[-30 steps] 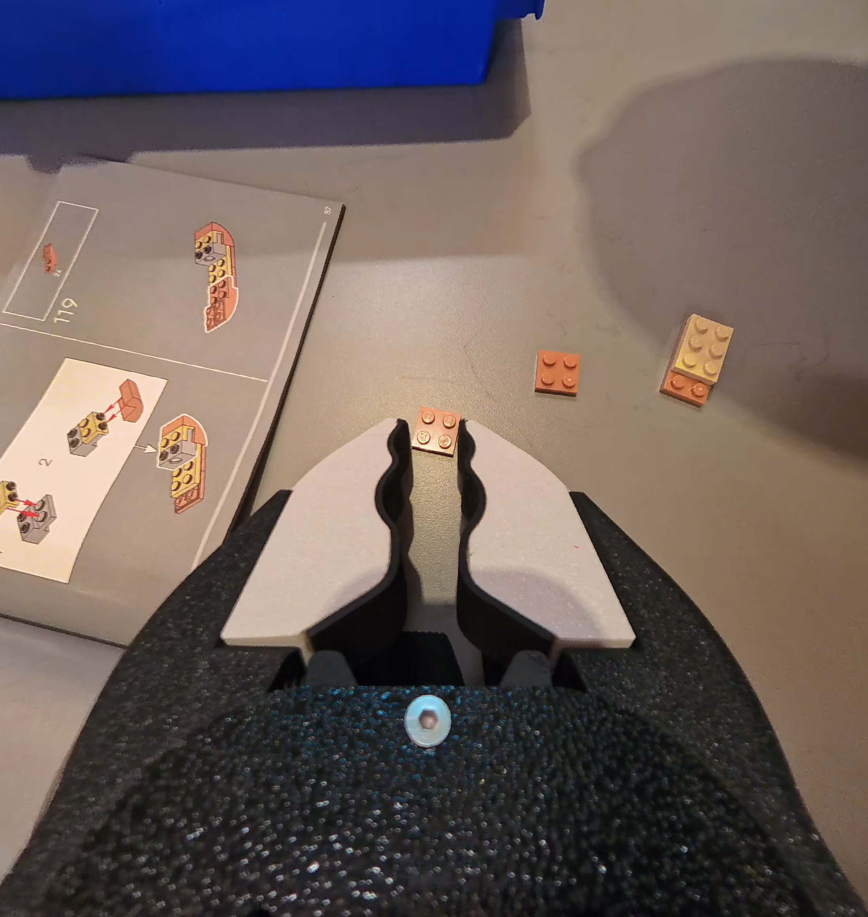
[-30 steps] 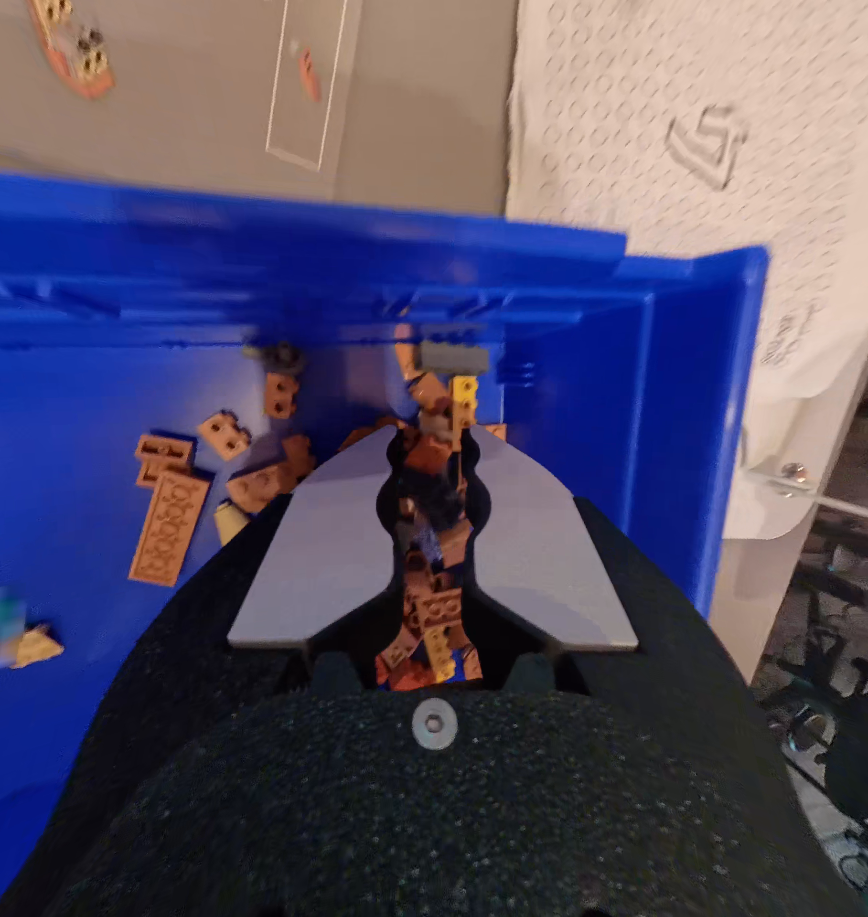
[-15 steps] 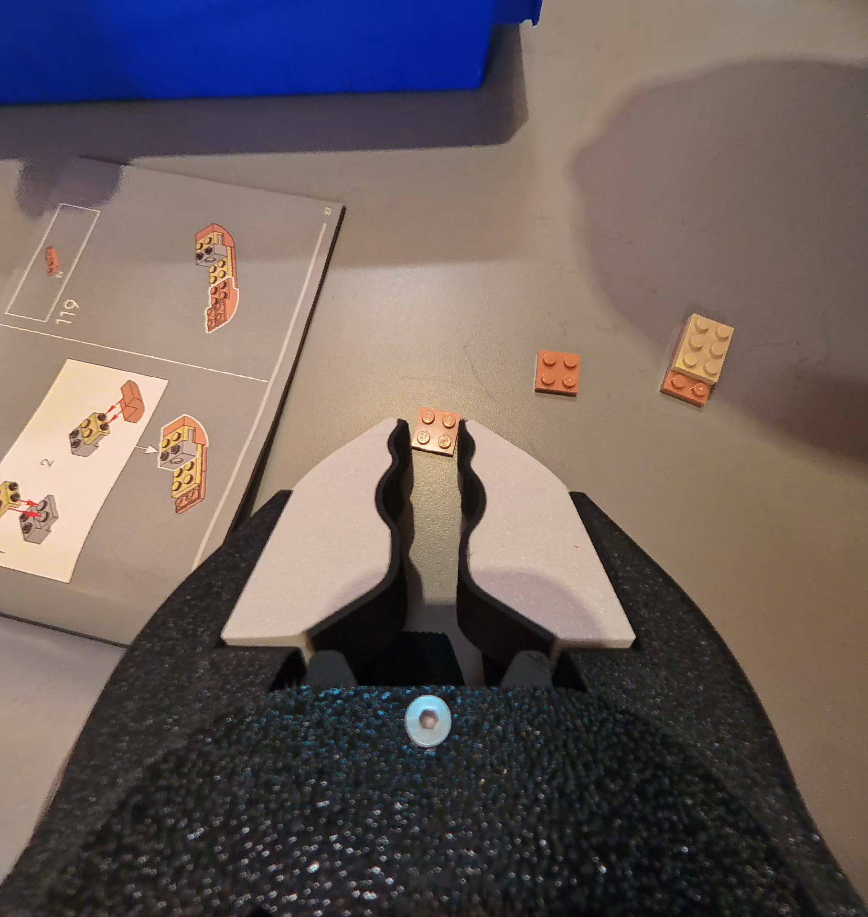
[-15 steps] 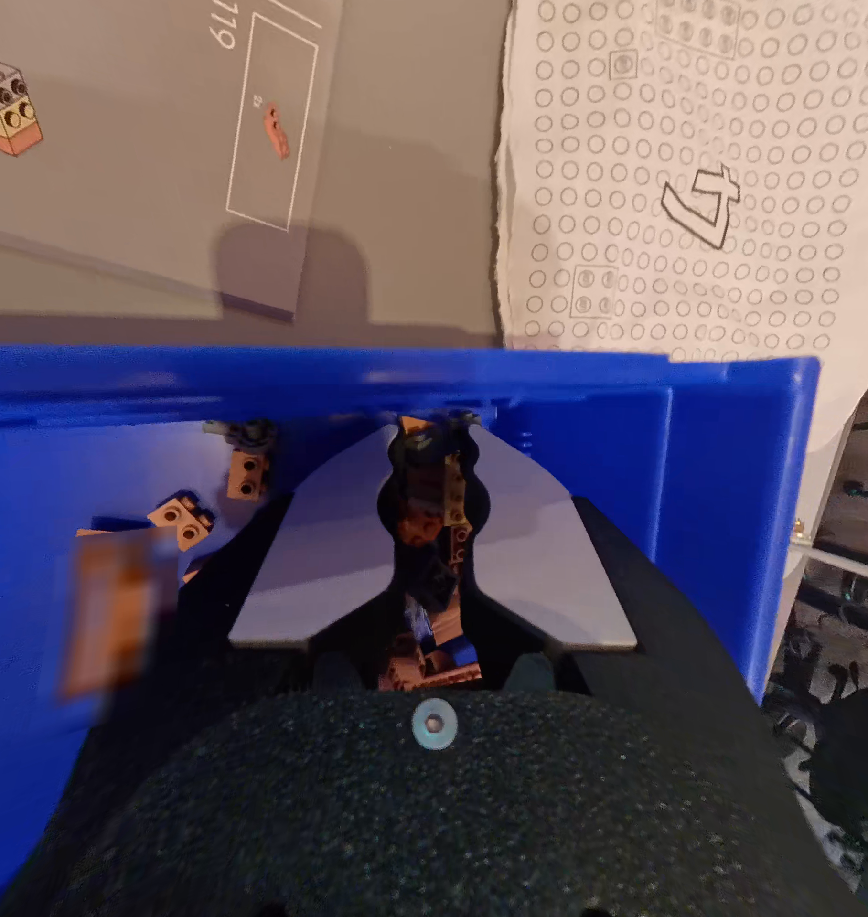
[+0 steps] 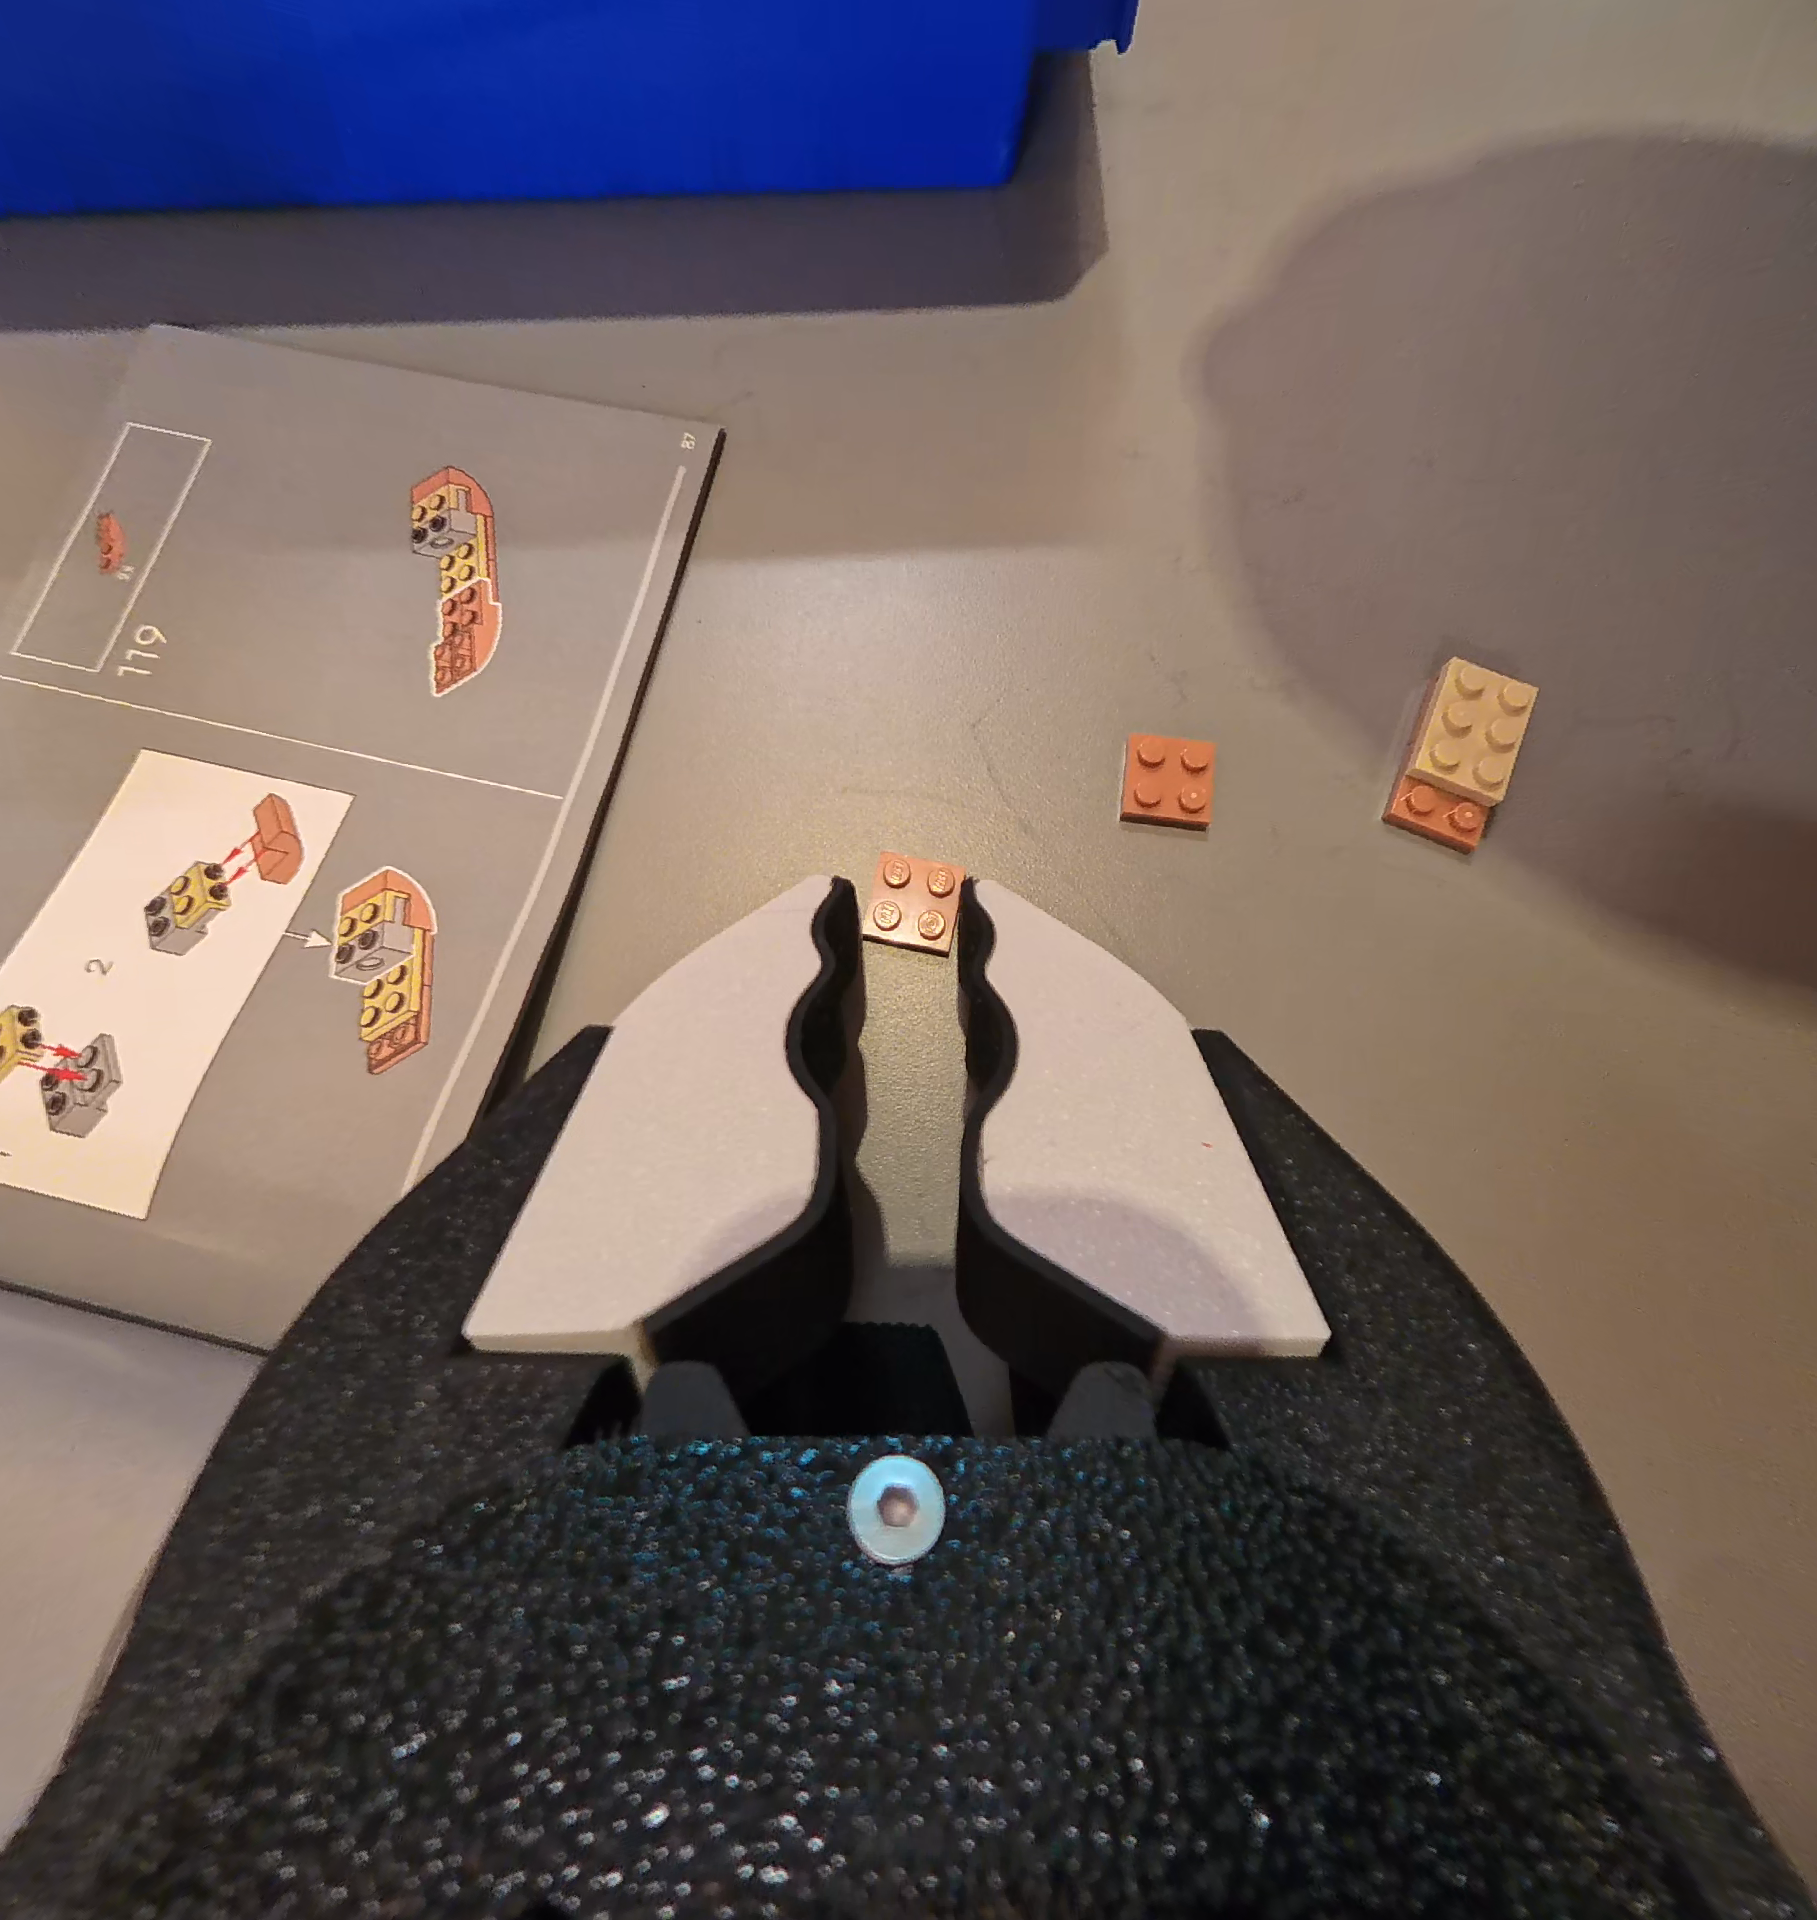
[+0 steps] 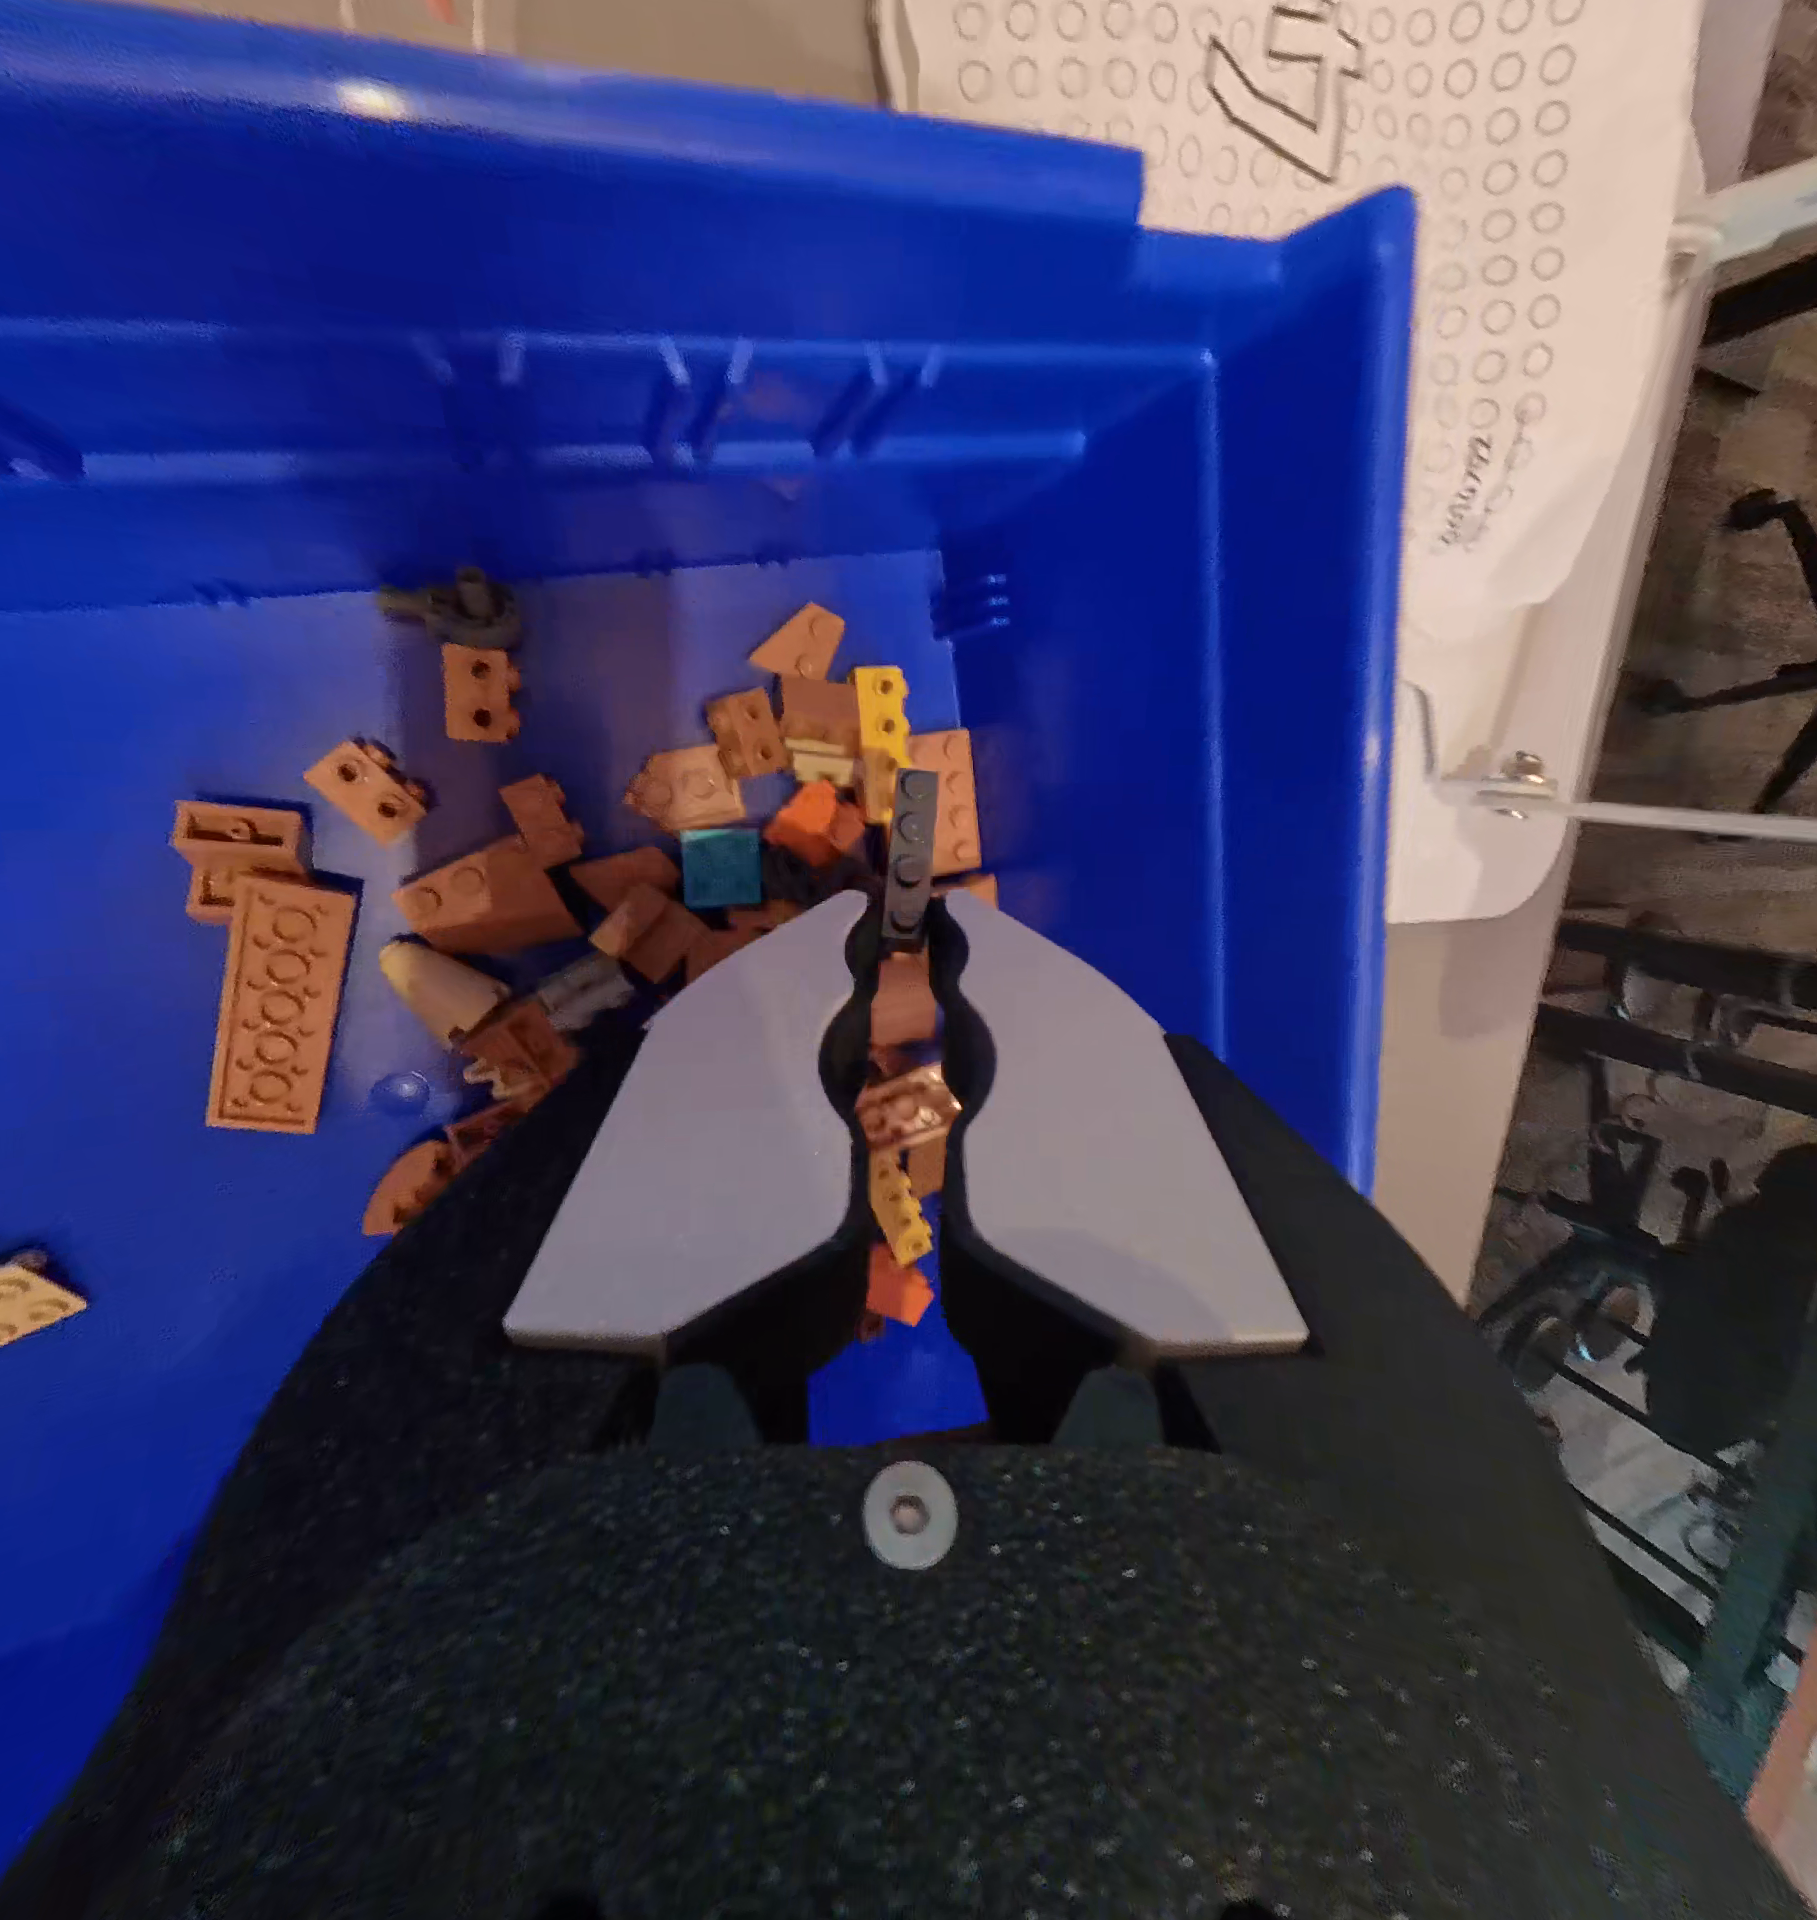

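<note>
Right now I am clamping my right gripper (image 6: 906, 914) on one end of a narrow dark grey studded plastic plate (image 6: 910, 857), which is sticking out toward twelve o'clock above the loose brown, yellow and orange bricks (image 6: 675, 831) inside the blue plastic bin (image 6: 1288, 623). Meanwhile I am holding my left gripper (image 5: 909, 904) with its fingers closed against the two sides of a small square brown four-stud plate (image 5: 914, 900) lying on the grey tabletop (image 5: 987, 520). A matching orange-brown square plate (image 5: 1169, 779) and a tan brick stacked on a brown plate (image 5: 1460, 753) are lying at two o'clock, an open grey instruction booklet (image 5: 312, 779) at nine o'clock.

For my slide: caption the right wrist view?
Right gripper pinching a dark grey four-stud plate above loose bricks in blue bin.
</note>
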Motion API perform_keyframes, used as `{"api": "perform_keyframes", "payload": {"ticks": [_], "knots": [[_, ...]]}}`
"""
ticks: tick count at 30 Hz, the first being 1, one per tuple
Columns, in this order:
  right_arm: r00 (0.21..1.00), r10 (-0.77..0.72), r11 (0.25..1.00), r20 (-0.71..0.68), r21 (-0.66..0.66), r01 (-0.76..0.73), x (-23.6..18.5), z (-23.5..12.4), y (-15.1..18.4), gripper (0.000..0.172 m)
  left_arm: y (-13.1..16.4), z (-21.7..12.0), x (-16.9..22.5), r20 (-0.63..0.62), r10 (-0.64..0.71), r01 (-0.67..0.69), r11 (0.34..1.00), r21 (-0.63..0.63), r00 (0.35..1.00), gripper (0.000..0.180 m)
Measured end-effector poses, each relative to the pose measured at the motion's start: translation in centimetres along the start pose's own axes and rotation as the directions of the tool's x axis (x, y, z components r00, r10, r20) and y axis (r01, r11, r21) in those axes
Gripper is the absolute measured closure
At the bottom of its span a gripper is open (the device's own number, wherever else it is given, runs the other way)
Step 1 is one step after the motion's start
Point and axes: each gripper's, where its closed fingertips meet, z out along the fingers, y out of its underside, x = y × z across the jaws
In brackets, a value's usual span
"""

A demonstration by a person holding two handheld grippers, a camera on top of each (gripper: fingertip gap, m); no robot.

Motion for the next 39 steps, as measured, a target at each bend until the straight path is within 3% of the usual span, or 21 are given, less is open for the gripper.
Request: {"api": "perform_keyframes", "payload": {"ticks": [12,17,33,39], "knots": [[0.993,-0.004,0.999,-0.116,0.052,0.01,0.6,-1.2,0.6,0.163,0.0,0.0,0.0,-0.003,-0.004,0.004,1.0,-0.001,1.0,0.162],[0.987,-0.066,0.998,-0.149,-0.009,0.065,0.4,-0.7,1.1,0.163,0.0,0.0,0.0,-0.002,-0.004,0.004,1.0,-0.001,1.0,0.162],[0.976,-0.186,0.982,-0.114,-0.057,0.181,-0.9,-0.2,1.6,0.163,0.0,0.0,0.0,0.005,0.004,-0.004,1.0,0.001,1.0,0.162],[0.977,-0.186,0.982,-0.109,-0.046,0.182,-1.0,-0.3,1.5,0.151,0.0,0.0,0.0,0.006,0.004,-0.004,1.0,0.002,1.0,0.163]]}}
